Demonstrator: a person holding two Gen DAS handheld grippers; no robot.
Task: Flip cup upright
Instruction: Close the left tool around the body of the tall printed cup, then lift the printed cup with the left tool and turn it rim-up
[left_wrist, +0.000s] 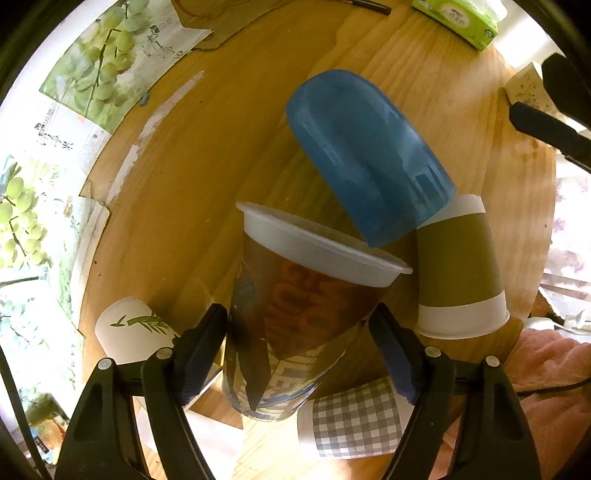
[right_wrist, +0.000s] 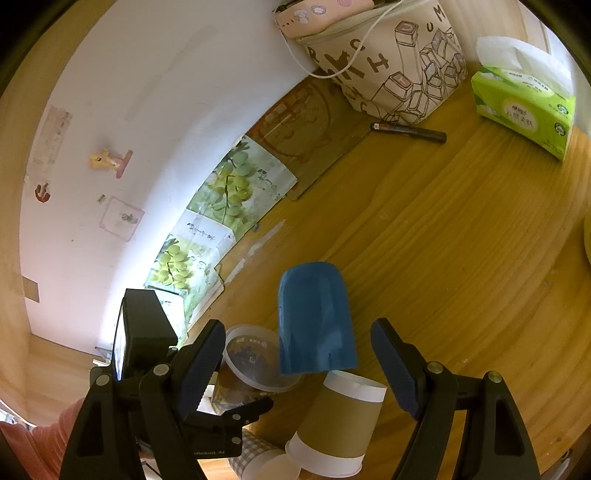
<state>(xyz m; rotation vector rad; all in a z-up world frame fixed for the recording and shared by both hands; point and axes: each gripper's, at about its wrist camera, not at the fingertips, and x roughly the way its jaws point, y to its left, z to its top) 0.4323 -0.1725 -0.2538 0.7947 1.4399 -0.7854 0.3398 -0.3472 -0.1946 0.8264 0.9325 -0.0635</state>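
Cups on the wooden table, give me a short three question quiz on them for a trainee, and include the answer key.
1. True or false: the blue plastic cup stands with its mouth facing up.
2. Multiple choice: which cup sits between the left gripper fingers? A) the brown-banded paper cup B) the clear plastic cup C) the gingham paper cup
3. Fill in: the green tissue pack lies on the wooden ____.

Key:
1. False; its closed base is up and its mouth is down.
2. B; the fingers flank it, and whether they press it is unclear.
3. table
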